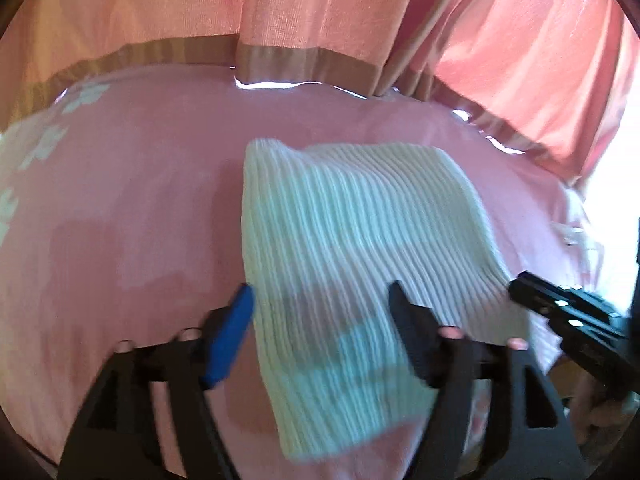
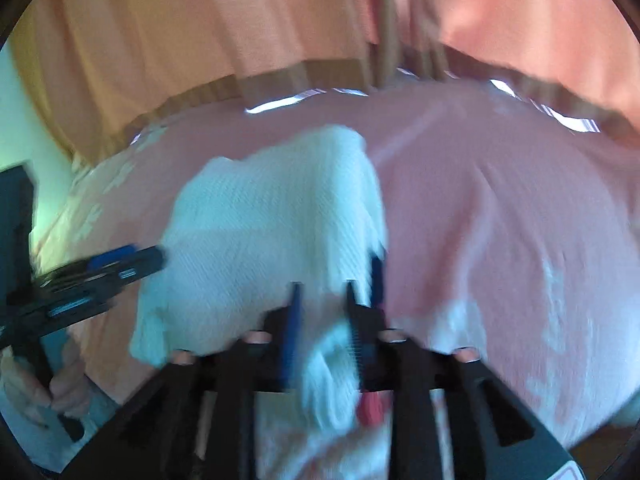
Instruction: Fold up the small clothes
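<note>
A pale mint ribbed knit garment (image 1: 352,240) lies on the pink bed cover (image 1: 132,200). My left gripper (image 1: 322,300) is open, its fingers astride the garment's near left part, holding nothing. In the right wrist view the same garment (image 2: 272,220) is blurred. My right gripper (image 2: 320,292) is nearly shut, with the garment's near edge between its fingers. The right gripper shows at the right edge of the left wrist view (image 1: 568,316), by the garment's right edge. The left gripper shows at the left of the right wrist view (image 2: 100,276).
Orange curtains (image 1: 320,12) with a brown hem hang right behind the bed. White flower prints (image 1: 44,144) mark the cover's left side. A bright window (image 1: 616,200) is at the right. The right wrist view is motion-blurred.
</note>
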A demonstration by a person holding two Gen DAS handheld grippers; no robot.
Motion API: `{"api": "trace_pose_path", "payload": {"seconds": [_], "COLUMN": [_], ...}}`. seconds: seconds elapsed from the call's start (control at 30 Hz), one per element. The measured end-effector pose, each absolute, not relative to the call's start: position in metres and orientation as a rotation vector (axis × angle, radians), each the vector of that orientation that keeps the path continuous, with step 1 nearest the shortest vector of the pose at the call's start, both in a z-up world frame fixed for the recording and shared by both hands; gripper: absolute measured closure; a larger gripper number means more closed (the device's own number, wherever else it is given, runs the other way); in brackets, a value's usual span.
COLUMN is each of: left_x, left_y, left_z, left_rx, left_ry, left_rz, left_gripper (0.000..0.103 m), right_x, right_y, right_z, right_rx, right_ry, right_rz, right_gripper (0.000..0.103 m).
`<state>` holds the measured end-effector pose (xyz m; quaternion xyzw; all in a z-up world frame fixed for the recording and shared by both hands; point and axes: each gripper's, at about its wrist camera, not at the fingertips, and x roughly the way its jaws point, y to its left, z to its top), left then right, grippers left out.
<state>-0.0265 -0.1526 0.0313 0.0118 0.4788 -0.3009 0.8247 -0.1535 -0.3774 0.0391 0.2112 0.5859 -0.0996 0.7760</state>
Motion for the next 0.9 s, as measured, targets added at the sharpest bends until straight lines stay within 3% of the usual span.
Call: {"api": "trace_pose_path", "payload": {"seconds": [0.2,0.23,0.27,0.33,0.37,0.5,0.63,0.7,0.77,0.8,0.87,0.9], "left_x": [-0.051,-0.051,-0.05,-0.047,-0.045,-0.049,-0.054,-0.058,-0.06,-0.058,-0.051,-0.046], "left_y": [-0.135,-0.133,-0.132,-0.13,-0.13,-0.122,-0.131,-0.131,-0.127,-0.126,-0.126,-0.127], "left_z": [-0.014,-0.026,-0.031,-0.031,-0.024,0.004,-0.028,-0.023,-0.005,0.007,0.032,0.043], "left_rx": [-0.05,-0.098,-0.133,-0.181,-0.178,-0.113,-0.001,-0.002,-0.02,-0.034,-0.051,-0.056], "left_ry": [1.189,1.236,1.254,1.275,1.27,1.216,1.297,1.263,1.231,1.203,1.131,1.094], "left_rz": [-0.613,-0.624,-0.638,-0.662,-0.665,-0.662,-0.636,-0.64,-0.654,-0.66,-0.654,-0.651], "left_gripper": [0.028,0.037,0.058,0.074,0.078,0.078,0.071,0.068,0.059,0.053,0.025,0.021], "right_x": [-0.187,-0.189,-0.186,-0.179,-0.179,-0.185,-0.197,-0.191,-0.185,-0.182,-0.171,-0.166], "right_y": [-0.368,-0.365,-0.364,-0.359,-0.359,-0.353,-0.345,-0.34,-0.34,-0.342,-0.348,-0.352], "right_z": [0.015,0.014,0.012,0.017,0.026,0.055,0.002,0.015,0.035,0.043,0.058,0.06], "right_rx": [0.61,0.594,0.592,0.626,0.614,0.605,0.587,0.525,0.494,0.486,0.469,0.469], "right_ry": [1.354,1.36,1.362,1.335,1.309,1.237,1.415,1.405,1.361,1.342,1.298,1.28], "right_rz": [-0.241,-0.242,-0.236,-0.218,-0.214,-0.225,-0.286,-0.292,-0.294,-0.296,-0.306,-0.305], "right_gripper": [0.063,0.076,0.088,0.093,0.093,0.094,0.093,0.087,0.083,0.074,0.054,0.044]}}
